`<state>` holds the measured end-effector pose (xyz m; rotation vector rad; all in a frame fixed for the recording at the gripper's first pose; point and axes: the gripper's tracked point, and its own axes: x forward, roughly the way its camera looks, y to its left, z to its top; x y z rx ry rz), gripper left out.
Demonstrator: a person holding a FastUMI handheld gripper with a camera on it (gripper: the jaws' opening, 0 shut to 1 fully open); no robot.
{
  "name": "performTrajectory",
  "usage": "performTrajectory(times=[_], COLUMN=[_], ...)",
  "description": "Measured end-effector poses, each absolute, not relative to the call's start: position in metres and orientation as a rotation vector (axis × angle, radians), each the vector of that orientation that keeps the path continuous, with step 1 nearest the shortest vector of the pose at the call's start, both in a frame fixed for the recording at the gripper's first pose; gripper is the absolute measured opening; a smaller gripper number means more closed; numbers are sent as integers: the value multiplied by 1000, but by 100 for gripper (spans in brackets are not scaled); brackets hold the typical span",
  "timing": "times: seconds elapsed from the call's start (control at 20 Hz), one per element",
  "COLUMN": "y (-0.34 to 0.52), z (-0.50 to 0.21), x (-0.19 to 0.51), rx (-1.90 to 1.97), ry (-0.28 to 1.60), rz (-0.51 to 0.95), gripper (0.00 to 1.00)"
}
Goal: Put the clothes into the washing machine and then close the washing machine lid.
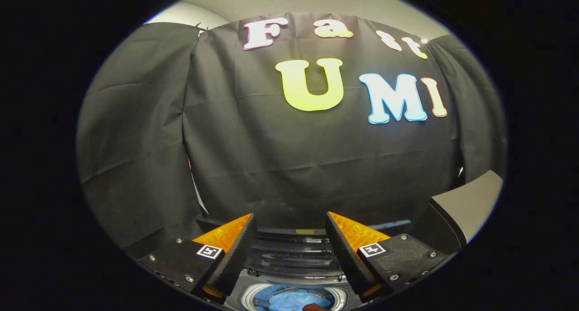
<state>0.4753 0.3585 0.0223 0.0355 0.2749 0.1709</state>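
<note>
The blue clothes (296, 299) lie bunched inside the round drum opening (340, 297) of the washing machine (294, 256), at six o'clock from the gap between the gripper's fingers and below them. A small dark reddish shape sits at the near rim of that opening, too cut off to identify. Beyond the opening, toward twelve o'clock, the machine's dark ribbed top runs between the two fingers to its back edge. The gripper (289, 229) hangs above the machine with its fingers spread wide apart, nothing between them and nothing touched, so the tool is released. At about three o'clock from the fingers, a grey panel with a dark underside (470, 202) stands tilted up; it may be the raised lid, though that cannot be told for certain. The booth's black cloth wall (271, 157) hangs creased behind the machine.
</note>
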Motion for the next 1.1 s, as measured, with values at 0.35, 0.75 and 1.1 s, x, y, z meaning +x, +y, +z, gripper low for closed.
performTrajectory(times=[0.35,0.75,1.1], y=[367,354,353], z=[14,-32,-40], x=[517,541,530], rx=[8,-4,-2], ry=[333,475,473], rz=[127,72,80], gripper=[94,94,95])
